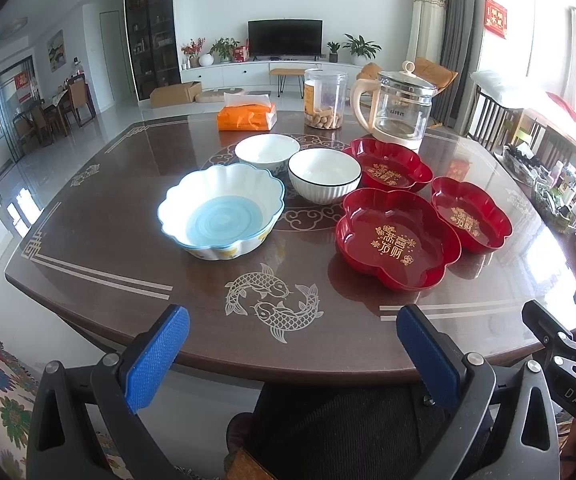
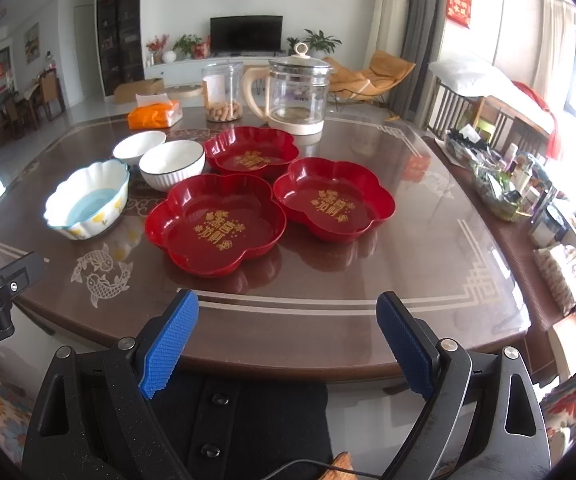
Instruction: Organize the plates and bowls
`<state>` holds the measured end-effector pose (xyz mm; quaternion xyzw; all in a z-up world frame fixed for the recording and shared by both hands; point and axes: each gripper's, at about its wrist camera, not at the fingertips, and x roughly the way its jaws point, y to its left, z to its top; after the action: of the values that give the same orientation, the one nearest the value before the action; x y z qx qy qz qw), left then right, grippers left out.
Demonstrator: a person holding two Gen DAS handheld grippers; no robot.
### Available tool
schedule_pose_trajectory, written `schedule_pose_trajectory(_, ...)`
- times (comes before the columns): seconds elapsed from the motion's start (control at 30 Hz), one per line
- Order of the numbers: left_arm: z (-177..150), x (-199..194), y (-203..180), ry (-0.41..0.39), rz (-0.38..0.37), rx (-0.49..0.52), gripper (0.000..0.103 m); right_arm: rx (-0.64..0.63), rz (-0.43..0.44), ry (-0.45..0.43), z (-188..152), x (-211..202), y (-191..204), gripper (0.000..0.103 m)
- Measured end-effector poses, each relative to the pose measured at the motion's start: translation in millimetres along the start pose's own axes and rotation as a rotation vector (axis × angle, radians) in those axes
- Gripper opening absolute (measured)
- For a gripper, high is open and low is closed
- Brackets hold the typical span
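The left gripper (image 1: 292,344) is being held low at the near edge of the brown table (image 1: 128,216), at 6 o'clock in its own view, with its blue fingers (image 1: 156,356) spread wide and nothing between them. The right gripper (image 2: 288,336) is being held in the same way at 6 o'clock of the right wrist view, its fingers (image 2: 170,344) also wide apart and empty. On the table, six dishes are being kept in one group. The scalloped blue bowl (image 1: 220,210) is sitting at 9 o'clock of the group. Two white bowls are standing behind it: the dark-rimmed bowl (image 1: 324,174) is just beside the plain white bowl (image 1: 267,152), and whether they touch cannot be told. Three red flower-shaped plates with gold letters are lying toward 3 o'clock: the near red plate (image 1: 396,240), the far red plate (image 1: 388,164) and the right red plate (image 1: 470,214), very close to each other. At 12 o'clock, an orange tissue pack (image 1: 246,116), a clear jar (image 1: 325,98) and a glass kettle (image 1: 398,108) are being seen in a row.
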<state>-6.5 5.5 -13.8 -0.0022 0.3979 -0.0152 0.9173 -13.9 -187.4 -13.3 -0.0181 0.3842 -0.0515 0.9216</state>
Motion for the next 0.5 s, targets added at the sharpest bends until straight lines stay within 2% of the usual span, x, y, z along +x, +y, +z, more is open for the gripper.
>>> schedule_pose_trajectory(0.5, -0.3, -0.9, -0.1, 0.002, 0.000, -0.002, 0.103, -0.011, 0.005, 0.001, -0.5, -2.0, 1.5, 0.092)
